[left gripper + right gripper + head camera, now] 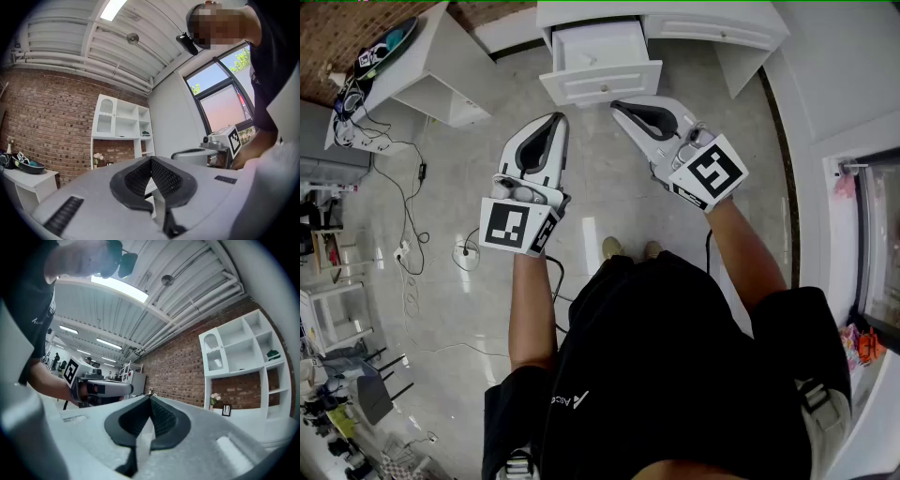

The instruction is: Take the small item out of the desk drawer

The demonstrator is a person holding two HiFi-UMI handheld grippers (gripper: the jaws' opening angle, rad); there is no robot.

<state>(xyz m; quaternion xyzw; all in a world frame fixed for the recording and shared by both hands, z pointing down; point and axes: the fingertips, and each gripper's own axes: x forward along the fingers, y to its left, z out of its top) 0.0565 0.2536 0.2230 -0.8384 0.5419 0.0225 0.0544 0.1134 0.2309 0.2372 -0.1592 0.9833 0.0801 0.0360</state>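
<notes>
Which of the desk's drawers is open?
The left drawer: it is pulled out with its inside showing, while the right drawer sits flush in the desk.

A white shelf unit (123, 129) stands against a red brick wall (47, 108). Left of it sits a low white table (28, 183); right of it runs a plain white wall, then a tall window (220, 101) — daylight outside. Above it, a lit strip light (114, 8) hangs on the ribbed ceiling.

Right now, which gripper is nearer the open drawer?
Right, narrowly. The right gripper has its tip just below the front of the open drawer, near the middle. The left gripper sits slightly lower, under the front's left corner.
</notes>
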